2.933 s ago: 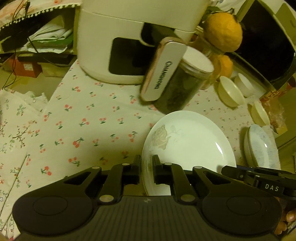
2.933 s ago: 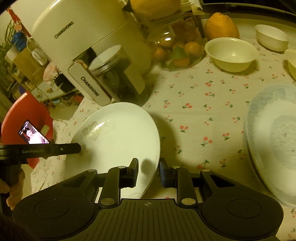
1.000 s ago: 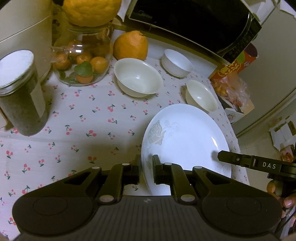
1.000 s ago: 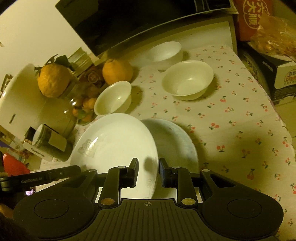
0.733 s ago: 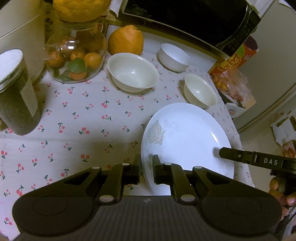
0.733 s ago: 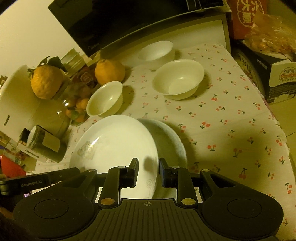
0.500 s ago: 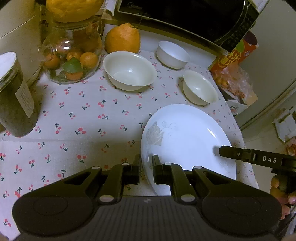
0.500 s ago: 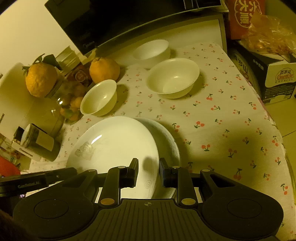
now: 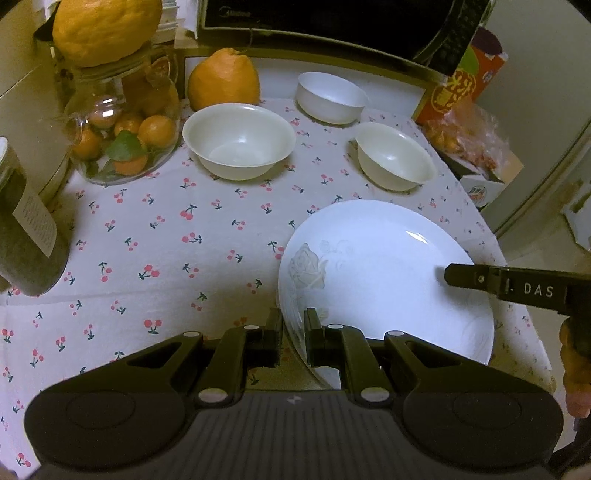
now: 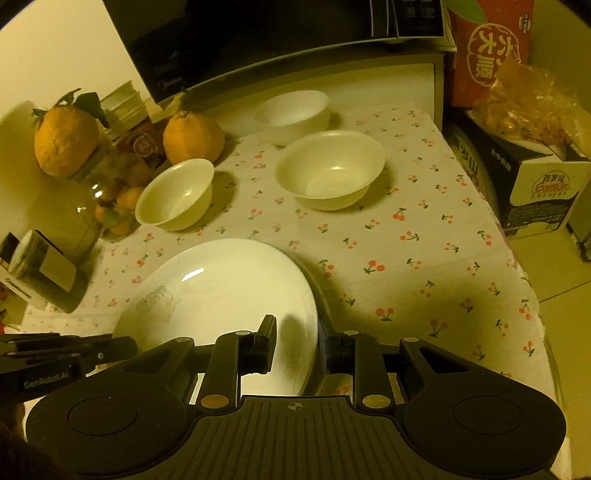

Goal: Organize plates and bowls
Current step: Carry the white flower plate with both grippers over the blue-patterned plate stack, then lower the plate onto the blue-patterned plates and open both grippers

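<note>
White porcelain is filling the lower right of the left wrist view: a plate [image 9: 384, 280] with a faint rose print is being pinched at its near rim by the left gripper [image 9: 293, 332], whose narrow jaws are closing on the edge. The right gripper [image 9: 502, 282], marked DAS, is reaching in over the plate's far side. Beyond the plate, three bowls are sitting on the cherry-print tablecloth [image 9: 177, 236]: a wide bowl [image 9: 239, 140] in the middle, a smaller bowl [image 9: 395, 157] to the right, and a white bowl [image 9: 330, 96] at the back near the microwave [image 9: 332, 22]. A glass jar of fruit [image 9: 122, 144] is standing at the left.

From the right wrist view, the right gripper [image 10: 298, 345] is clamping the same plate [image 10: 218, 295] at its rim, fingers nearly together around the edge. A second plate's rim [image 10: 320, 295] is peeking out just beneath it on the right; whether the two are touching I cannot tell. The left gripper [image 10: 110, 347] is coming in from the left edge. The three bowls [image 10: 328, 170] are standing well apart behind.
</note>
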Demonstrator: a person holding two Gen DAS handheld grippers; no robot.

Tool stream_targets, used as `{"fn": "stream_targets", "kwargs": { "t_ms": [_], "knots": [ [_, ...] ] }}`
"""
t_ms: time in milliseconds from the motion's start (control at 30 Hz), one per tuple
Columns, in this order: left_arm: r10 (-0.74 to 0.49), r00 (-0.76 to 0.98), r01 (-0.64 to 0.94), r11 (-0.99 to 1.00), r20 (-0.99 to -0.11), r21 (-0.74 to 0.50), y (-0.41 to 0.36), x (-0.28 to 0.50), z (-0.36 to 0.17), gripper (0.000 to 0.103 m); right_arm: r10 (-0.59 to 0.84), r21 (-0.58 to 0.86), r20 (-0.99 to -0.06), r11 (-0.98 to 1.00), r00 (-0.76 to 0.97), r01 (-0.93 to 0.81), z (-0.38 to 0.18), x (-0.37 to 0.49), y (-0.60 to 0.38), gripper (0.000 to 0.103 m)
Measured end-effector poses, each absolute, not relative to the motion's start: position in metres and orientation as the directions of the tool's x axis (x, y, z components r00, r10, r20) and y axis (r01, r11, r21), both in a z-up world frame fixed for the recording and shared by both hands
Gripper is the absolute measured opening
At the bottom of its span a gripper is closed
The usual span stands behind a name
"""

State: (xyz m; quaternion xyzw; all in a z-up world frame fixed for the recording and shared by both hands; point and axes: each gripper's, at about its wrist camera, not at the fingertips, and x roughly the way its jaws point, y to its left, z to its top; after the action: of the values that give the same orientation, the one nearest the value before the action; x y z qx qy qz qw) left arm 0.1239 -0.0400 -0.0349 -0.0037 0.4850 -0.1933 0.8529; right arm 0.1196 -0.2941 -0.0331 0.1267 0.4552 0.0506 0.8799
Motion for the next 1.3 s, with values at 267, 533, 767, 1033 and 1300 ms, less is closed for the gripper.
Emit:
{"fn": "stream_targets", "kwargs": {
  "t_ms": [267,533,767,1033,1300],
  "knots": [
    [-0.310,0.473,0.340,0.928,-0.825,-0.155,-0.045,0.121,-0.036,0.011,0.188,0.244,-0.780,0.970,0.597,0.013,-0.031,0.119,-0.291,0.023],
    [-0.252,0.507,0.385,0.922,-0.824,-0.045,-0.058,0.114,-0.037,0.011,0.119,0.134,-0.788,0.991,0.604,-0.021,-0.031,0.117,-0.281,0.024],
    [-0.247,0.509,0.392,0.919,-0.824,-0.033,-0.058,0.113,-0.036,0.011,0.101,0.108,-0.792,0.994,0.602,-0.026,-0.032,0.116,-0.278,0.024],
    [-0.294,0.485,0.388,0.916,-0.824,-0.099,-0.056,0.113,-0.035,0.027,0.114,0.123,-0.795,0.992,0.595,-0.025,-0.030,0.116,-0.278,0.048],
    [-0.295,0.505,0.380,0.920,-0.811,-0.098,-0.055,0.114,-0.032,0.054,0.119,0.142,-0.802,0.990,0.585,-0.007,-0.029,0.117,-0.282,0.065]
  ]
}}
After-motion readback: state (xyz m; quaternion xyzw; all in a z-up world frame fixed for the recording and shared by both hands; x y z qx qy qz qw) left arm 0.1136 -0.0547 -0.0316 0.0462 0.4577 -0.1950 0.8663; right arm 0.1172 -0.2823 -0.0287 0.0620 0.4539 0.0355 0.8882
